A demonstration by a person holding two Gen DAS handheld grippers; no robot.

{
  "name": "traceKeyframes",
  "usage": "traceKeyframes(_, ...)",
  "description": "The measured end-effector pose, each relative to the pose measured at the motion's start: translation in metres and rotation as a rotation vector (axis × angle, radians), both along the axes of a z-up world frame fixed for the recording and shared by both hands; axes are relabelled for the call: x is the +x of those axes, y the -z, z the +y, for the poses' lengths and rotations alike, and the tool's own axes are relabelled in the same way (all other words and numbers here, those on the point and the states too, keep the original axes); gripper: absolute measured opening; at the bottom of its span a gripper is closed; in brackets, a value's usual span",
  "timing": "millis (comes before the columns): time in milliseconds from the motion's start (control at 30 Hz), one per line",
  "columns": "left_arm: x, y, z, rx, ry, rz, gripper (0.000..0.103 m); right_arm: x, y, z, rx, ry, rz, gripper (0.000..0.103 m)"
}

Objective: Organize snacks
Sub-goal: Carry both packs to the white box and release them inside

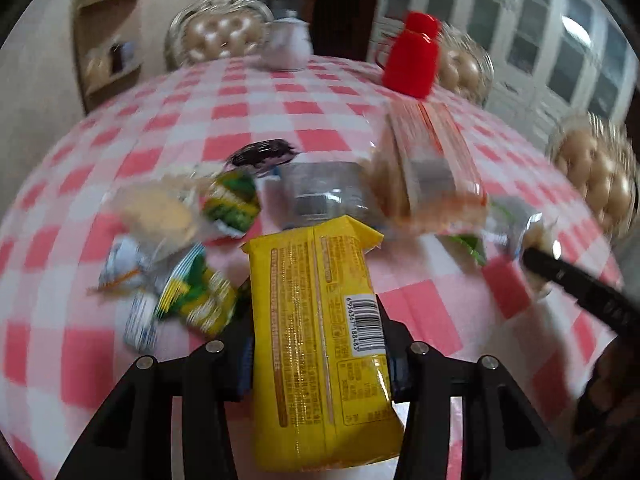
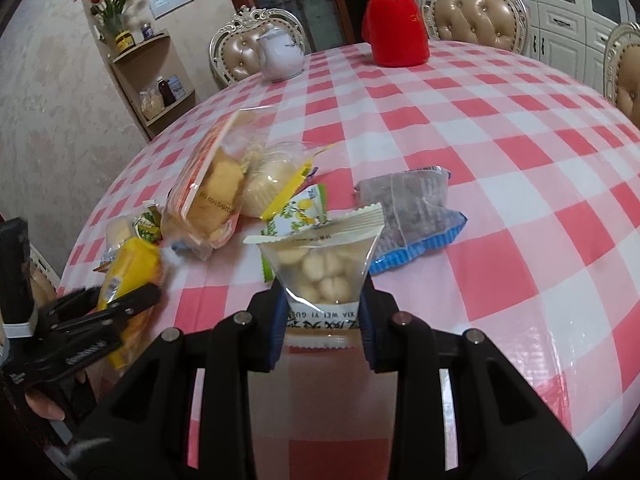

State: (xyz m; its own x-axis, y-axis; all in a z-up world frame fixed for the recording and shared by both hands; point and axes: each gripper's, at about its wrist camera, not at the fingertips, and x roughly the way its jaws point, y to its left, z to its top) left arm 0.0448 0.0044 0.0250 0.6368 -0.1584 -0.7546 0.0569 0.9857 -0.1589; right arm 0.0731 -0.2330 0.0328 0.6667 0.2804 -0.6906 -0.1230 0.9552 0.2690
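My left gripper (image 1: 316, 332) is shut on a yellow snack pack (image 1: 320, 320) and holds it above the checked tablecloth (image 1: 280, 120). It also shows in the right wrist view (image 2: 120, 300), with the yellow pack (image 2: 128, 268) at the table's left edge. My right gripper (image 2: 322, 304) is shut on a clear bag of small round biscuits (image 2: 320, 268). Loose snacks lie mid-table: a clear bag of cakes (image 2: 208, 196), a round bun pack (image 2: 272, 184), a dark pack with blue edge (image 2: 412, 216), and green-yellow packs (image 1: 232, 200).
A red thermos (image 2: 394, 20) and a white teapot (image 2: 280, 56) stand at the table's far side. Padded chairs (image 2: 476, 12) ring the table. A corner shelf (image 2: 160, 80) stands left. A white basket rim (image 2: 40, 272) shows below the table's left edge.
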Motion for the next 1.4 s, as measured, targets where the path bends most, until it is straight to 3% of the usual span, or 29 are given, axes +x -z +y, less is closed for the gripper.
traceKeyframes(133, -0.023, -0.005, 0.008, -0.067, -0.045, -0.052, 0.048, -0.011, -0.004, -0.005, 0.048, 0.029, -0.011, 0.035)
traceKeyframes(333, -0.046, -0.016, -0.002, -0.063, -0.035, -0.152, 0.048, -0.054, -0.011, 0.003, 0.076, 0.040, -0.048, 0.035)
traceKeyframes(500, -0.062, -0.019, -0.013, -0.096, -0.011, -0.173, 0.048, -0.098, -0.015, 0.001, 0.147, 0.043, -0.078, 0.035)
traceKeyframes(833, -0.096, -0.025, -0.057, -0.110, 0.071, -0.225, 0.048, -0.163, -0.027, -0.023, 0.154, 0.073, -0.108, 0.035)
traceKeyframes(1133, -0.137, -0.033, -0.125, -0.159, 0.247, -0.254, 0.048, -0.227, -0.042, -0.074, 0.072, 0.164, -0.147, 0.035)
traceKeyframes(1400, -0.173, -0.035, -0.191, -0.151, 0.436, -0.240, 0.048, -0.277, -0.041, -0.132, 0.038, 0.271, -0.135, 0.035)
